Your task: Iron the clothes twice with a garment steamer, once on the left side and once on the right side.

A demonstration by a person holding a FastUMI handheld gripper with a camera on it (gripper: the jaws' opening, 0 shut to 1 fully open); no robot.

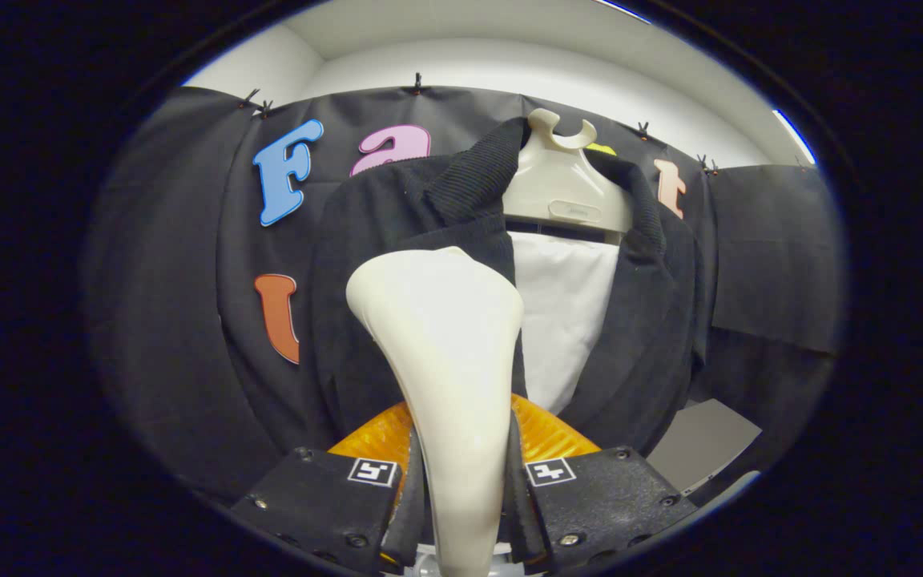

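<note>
My gripper (461, 497) is shut on the cream garment steamer (449, 353), both fingers pressing its narrow handle. The steamer's wide head rises ahead of the fingers and sits against the left front panel of a dark jacket (397, 264). The jacket hangs open on a cream hanger (562, 188), with a white lining or board (566, 312) showing between its two front panels. The right panel (650, 320) hangs beyond the steamer head to the right. An orange ribbed part (546, 433) of the steamer shows just behind the fingers.
Black cloth (173, 320) covers the booth wall behind the jacket. A grey flat surface (702, 449) lies low to the right of the jacket. White wall and ceiling (509, 56) show above the cloth.
</note>
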